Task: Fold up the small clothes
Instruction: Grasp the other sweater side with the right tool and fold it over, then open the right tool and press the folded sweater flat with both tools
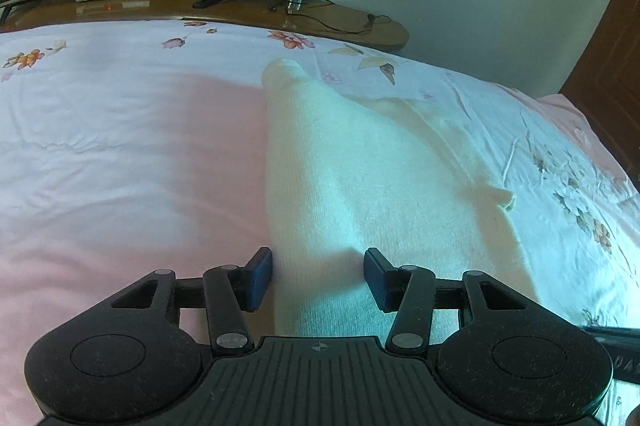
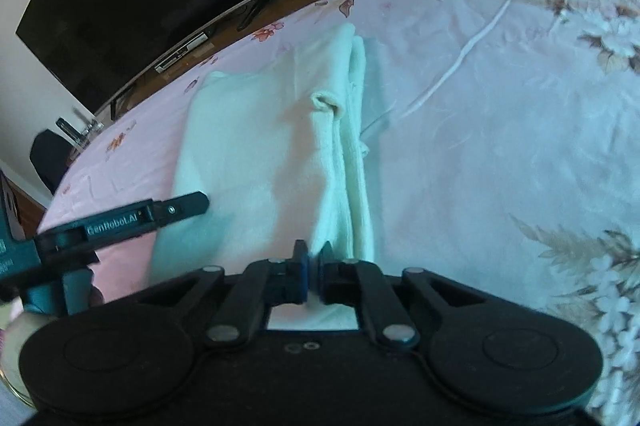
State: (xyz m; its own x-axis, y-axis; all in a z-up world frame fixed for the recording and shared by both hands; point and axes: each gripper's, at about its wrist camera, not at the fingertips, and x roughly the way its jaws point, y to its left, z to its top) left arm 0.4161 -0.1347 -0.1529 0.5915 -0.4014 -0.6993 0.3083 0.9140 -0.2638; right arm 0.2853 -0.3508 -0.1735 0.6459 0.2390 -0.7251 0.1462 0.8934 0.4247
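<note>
So the pale knit garment [image 1: 360,162] is laid flat on the floral bedsheet [image 1: 120,130], long axis running from near to far, and its near hem is sat right at both claws. The left gripper [image 1: 318,278] is held apart over the near left edge with nothing pinched, while the right gripper [image 2: 314,268] is clamped together on the near end of the folded right strip. It's looking partly folded already, soft and ribbed, a cuff [image 2: 326,102] curled up midway.
</note>
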